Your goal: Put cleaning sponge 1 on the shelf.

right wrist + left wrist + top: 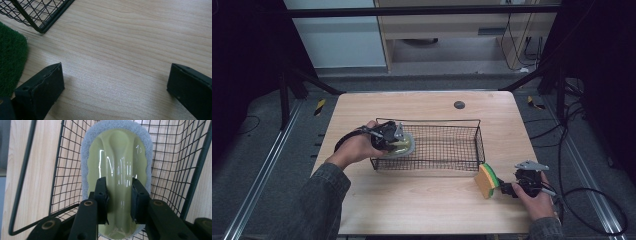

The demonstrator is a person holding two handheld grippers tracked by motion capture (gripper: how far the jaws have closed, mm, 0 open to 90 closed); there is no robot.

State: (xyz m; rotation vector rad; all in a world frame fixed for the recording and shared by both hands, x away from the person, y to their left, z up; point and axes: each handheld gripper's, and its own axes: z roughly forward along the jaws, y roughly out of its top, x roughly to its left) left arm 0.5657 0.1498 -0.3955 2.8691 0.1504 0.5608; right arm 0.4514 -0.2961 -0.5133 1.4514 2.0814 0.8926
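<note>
The handled scrubber pad (116, 165) is being gripped by the left claw (119, 200) at the wire basket's (472, 131) left end; it is best being lowered flat before release. The right claw (115, 82) is being kept open beside the sponge (486, 181) near the tabletop's (422, 200) right edge.

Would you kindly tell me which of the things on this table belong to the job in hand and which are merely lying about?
Part of the job:
- pale green plastic scrubber with grey pad, clamped in the left gripper
- black wire basket under it
- yellow sponge with green scouring face, on the wooden table beside the open right gripper

Lying about:
- small dark round disc at the table's far edge
</note>
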